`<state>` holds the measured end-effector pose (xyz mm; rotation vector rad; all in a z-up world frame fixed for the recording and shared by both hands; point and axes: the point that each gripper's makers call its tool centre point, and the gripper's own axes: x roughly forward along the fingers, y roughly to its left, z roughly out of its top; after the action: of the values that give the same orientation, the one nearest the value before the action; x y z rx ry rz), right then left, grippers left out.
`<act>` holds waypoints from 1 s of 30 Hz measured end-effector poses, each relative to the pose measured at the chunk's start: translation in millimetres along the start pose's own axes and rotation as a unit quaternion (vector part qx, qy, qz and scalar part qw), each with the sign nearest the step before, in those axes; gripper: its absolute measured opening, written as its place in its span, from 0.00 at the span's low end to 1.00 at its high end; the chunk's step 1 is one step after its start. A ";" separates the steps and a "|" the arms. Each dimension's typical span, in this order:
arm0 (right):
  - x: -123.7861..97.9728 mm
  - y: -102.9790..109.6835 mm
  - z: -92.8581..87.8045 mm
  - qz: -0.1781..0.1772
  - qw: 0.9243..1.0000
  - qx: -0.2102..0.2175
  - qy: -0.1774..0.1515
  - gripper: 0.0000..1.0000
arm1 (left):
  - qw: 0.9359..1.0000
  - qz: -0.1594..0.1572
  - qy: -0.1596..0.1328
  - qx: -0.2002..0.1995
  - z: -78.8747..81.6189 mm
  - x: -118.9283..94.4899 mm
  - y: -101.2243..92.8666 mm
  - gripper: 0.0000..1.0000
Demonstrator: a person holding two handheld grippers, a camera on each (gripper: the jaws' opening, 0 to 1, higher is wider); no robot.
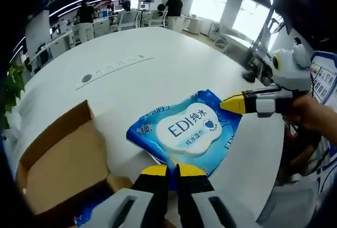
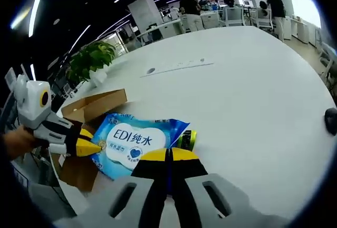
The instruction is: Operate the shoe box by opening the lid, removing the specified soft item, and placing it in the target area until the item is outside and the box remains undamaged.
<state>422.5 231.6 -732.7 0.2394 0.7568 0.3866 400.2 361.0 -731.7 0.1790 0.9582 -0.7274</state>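
Note:
A blue and white wet-wipes pack [image 1: 189, 128] is held over the white table [image 1: 174, 59], stretched between both grippers. In the left gripper view, my left gripper [image 1: 172, 171] is shut on the pack's near edge. My right gripper [image 1: 233, 105] comes in from the right and pinches the pack's far corner. In the right gripper view, my right gripper [image 2: 168, 157] is shut on the pack [image 2: 131, 144], and my left gripper [image 2: 93, 147] grips its left edge. The open cardboard shoe box [image 1: 58, 159] lies to the left, its flap [image 2: 97, 104] raised. Something blue [image 1: 87, 215] shows at the box's near end.
A grey socket strip [image 1: 113, 69] lies across the middle of the table. A dark object [image 2: 330, 120] sits near the table's right edge. A potted plant [image 2: 92, 57] stands beyond the box. A green-yellow edge [image 2: 187, 139] peeks from behind the pack. People [image 1: 84, 20] stand at desks far behind.

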 end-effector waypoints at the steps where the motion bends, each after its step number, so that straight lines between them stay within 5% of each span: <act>1: 1.4 -0.6 -0.9 -0.001 1.000 0.003 0.001 0.00 | 1.000 0.001 0.002 0.005 -0.5 0.6 0.3 0.04; 17: 8.3 -4.8 -13.2 -0.008 1.000 -0.003 0.004 0.00 | 0.996 0.034 0.024 0.082 -13.0 9.5 0.4 0.06; 24: 7.1 -9.8 -11.2 -0.019 0.999 -0.037 -0.015 0.01 | 0.993 0.044 0.003 0.106 -10.9 -2.9 -1.0 0.19; 30: 0.7 -7.9 -7.3 -0.018 0.998 -0.050 -0.026 0.05 | 0.996 0.033 -0.032 0.075 -5.2 -20.6 -1.0 0.20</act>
<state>419.8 225.3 -740.9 0.1412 0.6878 0.3820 388.5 372.5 -718.2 0.3159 0.8334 -0.7411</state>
